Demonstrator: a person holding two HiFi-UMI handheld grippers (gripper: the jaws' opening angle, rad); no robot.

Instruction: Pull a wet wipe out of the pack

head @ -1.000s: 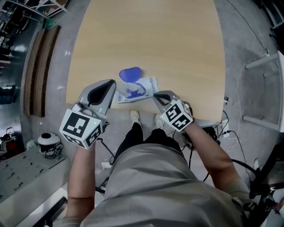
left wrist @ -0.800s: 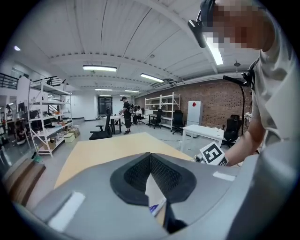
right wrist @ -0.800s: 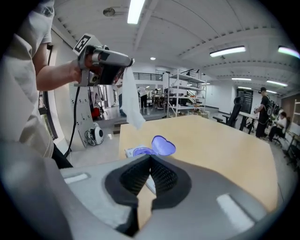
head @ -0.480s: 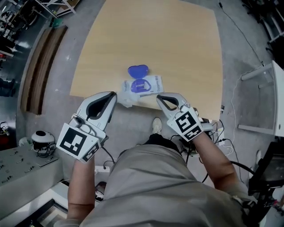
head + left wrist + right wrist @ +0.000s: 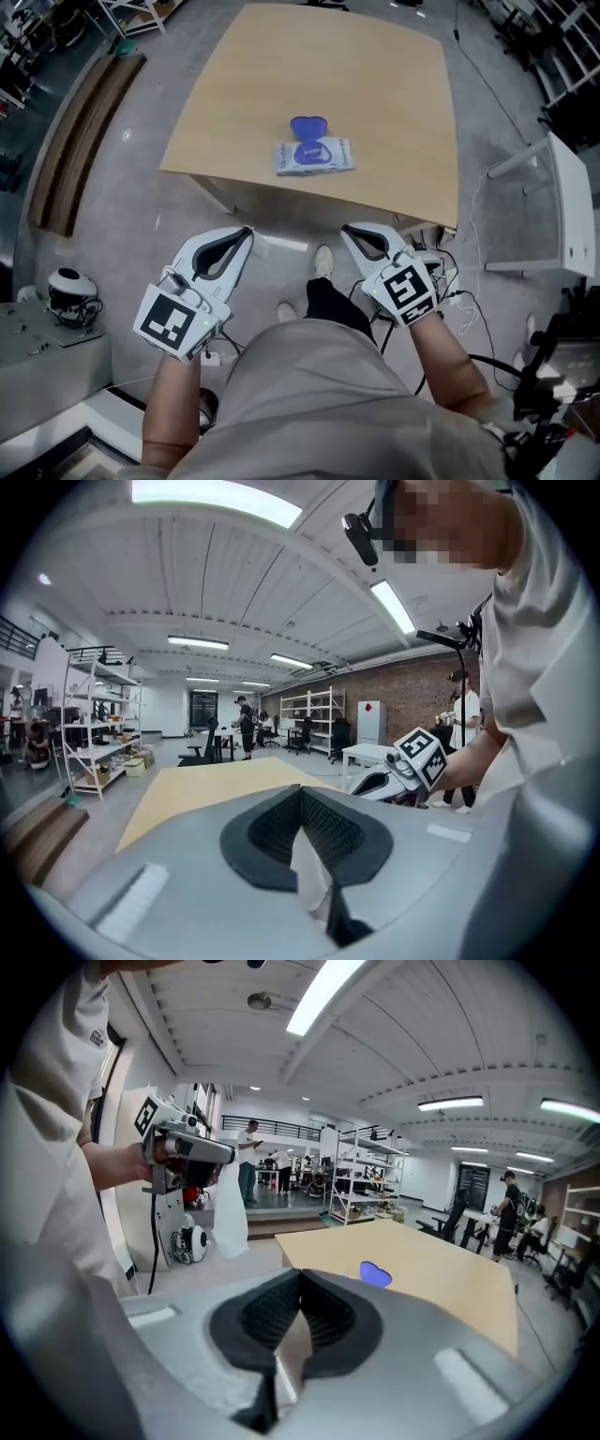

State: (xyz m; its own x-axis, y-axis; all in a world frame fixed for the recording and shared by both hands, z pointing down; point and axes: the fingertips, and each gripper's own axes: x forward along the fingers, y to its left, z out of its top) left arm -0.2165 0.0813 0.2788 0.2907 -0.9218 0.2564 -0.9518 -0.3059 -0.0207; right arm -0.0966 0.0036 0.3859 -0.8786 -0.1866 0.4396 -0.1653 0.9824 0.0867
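The wet wipe pack (image 5: 316,157) lies near the front edge of the wooden table (image 5: 375,84), its blue lid (image 5: 308,125) flipped open; the right gripper view shows the lid (image 5: 375,1274) as a blue spot. My left gripper (image 5: 248,232) is well back from the table, over the floor, shut on a white wipe (image 5: 279,246). That wipe hangs from it in the right gripper view (image 5: 230,1213) and shows between the jaws (image 5: 311,874). My right gripper (image 5: 345,228) is level with it, also off the table, jaws together with nothing held (image 5: 298,1274).
A white side table (image 5: 572,206) stands at the right, with cables (image 5: 455,272) on the floor beside it. Wooden boards (image 5: 80,141) and a round device (image 5: 66,286) are at the left. Shelving and people stand far off.
Both grippers have drawn back from the table's front edge toward the person and risen. The left one has carried the wipe away from the pack, which stays on the table.
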